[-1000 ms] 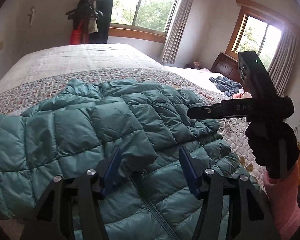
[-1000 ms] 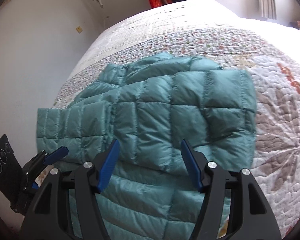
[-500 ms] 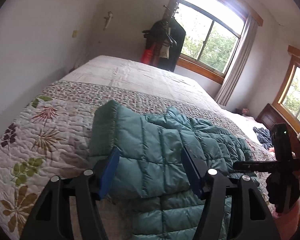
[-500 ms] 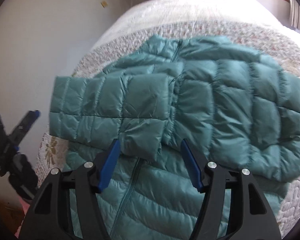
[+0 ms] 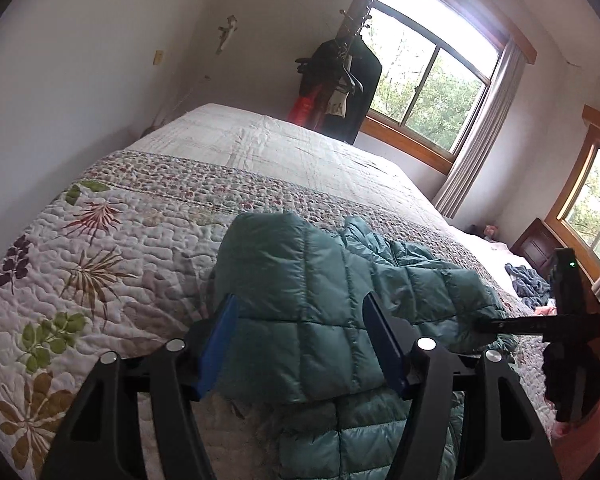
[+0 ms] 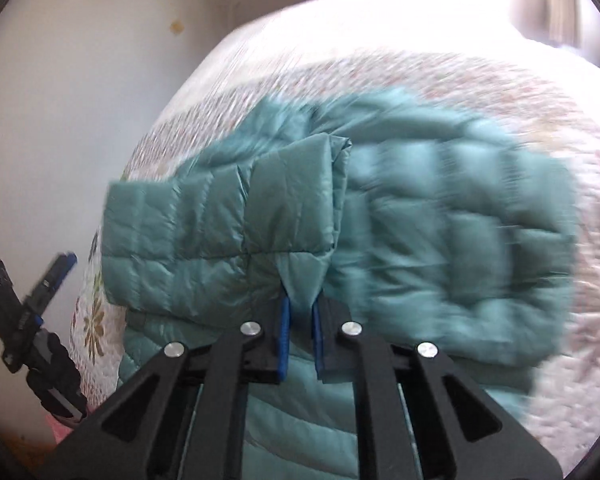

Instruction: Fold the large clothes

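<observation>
The bed's white quilted bedspread with printed leaves (image 5: pixel 100 248) carries the teal quilted puffer jacket (image 5: pixel 300 300), which lies front-up across the near end, zip side showing, so that both sleeves can be laid over the chest. On the left, the left gripper (image 5: pixel 300 340) hovers with its jaws spread wide and empty, framing the folded-in sleeve; it seems to wait over that side, perhaps ready to press it flat. In the right wrist view the right gripper (image 6: pixel 300 316) has its jaws pinched nearly together on the cuff of the teal sleeve (image 6: pixel 292 216), holding it doubled over the jacket's body, probably to square the fold. That view is blurred, so finer detail is uncertain
</observation>
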Demonstrator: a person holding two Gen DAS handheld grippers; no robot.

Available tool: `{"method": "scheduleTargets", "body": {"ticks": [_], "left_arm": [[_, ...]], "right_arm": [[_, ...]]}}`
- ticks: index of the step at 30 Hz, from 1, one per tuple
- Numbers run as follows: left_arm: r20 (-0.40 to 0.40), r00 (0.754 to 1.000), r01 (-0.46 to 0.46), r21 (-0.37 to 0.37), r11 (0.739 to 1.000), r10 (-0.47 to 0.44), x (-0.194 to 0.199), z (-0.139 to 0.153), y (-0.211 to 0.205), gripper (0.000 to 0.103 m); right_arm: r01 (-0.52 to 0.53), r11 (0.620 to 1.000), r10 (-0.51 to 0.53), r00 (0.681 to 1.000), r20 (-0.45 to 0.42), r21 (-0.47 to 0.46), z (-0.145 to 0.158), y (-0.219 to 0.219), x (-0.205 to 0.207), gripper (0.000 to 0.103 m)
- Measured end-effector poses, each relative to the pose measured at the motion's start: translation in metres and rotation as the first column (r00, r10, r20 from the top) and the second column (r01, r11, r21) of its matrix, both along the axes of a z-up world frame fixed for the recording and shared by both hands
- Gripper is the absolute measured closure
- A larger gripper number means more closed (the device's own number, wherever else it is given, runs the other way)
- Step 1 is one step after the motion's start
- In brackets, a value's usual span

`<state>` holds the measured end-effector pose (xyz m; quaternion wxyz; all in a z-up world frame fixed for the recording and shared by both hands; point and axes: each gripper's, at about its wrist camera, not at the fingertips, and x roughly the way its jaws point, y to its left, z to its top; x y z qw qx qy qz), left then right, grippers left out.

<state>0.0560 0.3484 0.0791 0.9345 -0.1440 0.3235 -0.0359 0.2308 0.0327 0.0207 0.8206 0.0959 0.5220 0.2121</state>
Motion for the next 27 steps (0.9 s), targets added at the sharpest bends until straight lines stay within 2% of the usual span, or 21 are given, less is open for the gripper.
{"method": "scheduleTargets", "body": {"ticks": [4, 8, 11, 15, 18, 21, 25, 27], "left_arm": [[-0.016, 1.0, 0.023, 0.027, 0.999, -0.023, 0.014, -0.006, -0.013, 0.038], [-0.048, 0.998, 0.049, 0.087, 0.995, -0.045, 0.03, -0.02, -0.032, 0.038], [-0.103, 0.993, 0.067, 0.136, 0.988, -0.053, 0.044, -0.039, -0.044, 0.038], [-0.198, 0.98, 0.056, 0.178, 0.983, -0.02, 0.061, -0.069, -0.044, 0.038], [-0.231, 0.973, 0.055, 0.168, 0.984, -0.015, 0.064, -0.081, -0.039, 0.036], [-0.215, 0.977, 0.045, 0.171, 0.984, -0.007, 0.058, -0.072, -0.034, 0.037], [-0.115, 0.993, 0.03, 0.174, 0.984, -0.01, 0.044, -0.037, -0.039, 0.038], [-0.071, 0.997, 0.047, 0.187, 0.981, -0.034, 0.043, -0.022, -0.052, 0.038]], "right_arm": [[0.11, 0.994, -0.109, 0.994, 0.026, -0.021, 0.015, -0.048, -0.008, 0.096], [0.191, 0.981, -0.191, 0.982, 0.015, -0.018, 0.012, -0.081, -0.012, 0.096], [0.231, 0.969, -0.233, 0.972, -0.019, -0.083, -0.011, -0.09, -0.004, 0.096], [0.223, 0.971, -0.23, 0.969, -0.087, -0.09, -0.046, -0.093, 0.001, 0.092], [0.206, 0.974, -0.214, 0.974, -0.078, -0.097, -0.047, -0.09, -0.001, 0.088], [0.219, 0.968, -0.224, 0.974, -0.025, -0.121, -0.031, -0.083, -0.01, 0.083], [0.249, 0.959, -0.236, 0.966, 0.107, -0.137, 0.006, -0.079, -0.025, 0.075], [0.226, 0.967, -0.211, 0.97, 0.121, -0.119, 0.011, -0.071, -0.02, 0.075]]}}
